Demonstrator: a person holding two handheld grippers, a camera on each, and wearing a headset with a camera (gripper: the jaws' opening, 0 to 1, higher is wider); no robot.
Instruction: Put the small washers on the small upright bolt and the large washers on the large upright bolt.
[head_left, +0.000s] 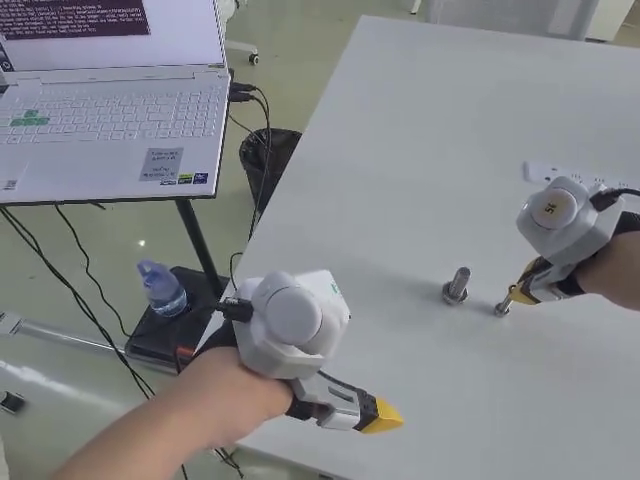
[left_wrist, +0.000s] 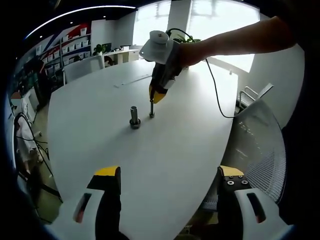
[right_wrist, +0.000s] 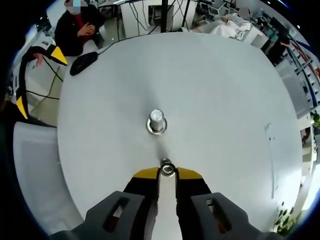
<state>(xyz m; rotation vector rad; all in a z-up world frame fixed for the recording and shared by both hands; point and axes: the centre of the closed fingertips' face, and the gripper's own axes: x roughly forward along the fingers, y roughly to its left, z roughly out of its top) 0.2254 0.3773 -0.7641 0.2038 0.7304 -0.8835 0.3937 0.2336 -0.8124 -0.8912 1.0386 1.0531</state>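
Pinching washer, right gripper hovers over small bolt.

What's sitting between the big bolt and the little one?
Nothing; just bare white table between the large bolt and small bolt, clearest in the right gripper view.

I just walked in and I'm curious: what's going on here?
A person works two grippers at a white table. The right gripper pinches what looks like a small washer just above the small upright bolt. The large bolt stands beside it. The left gripper hovers open near the table edge.
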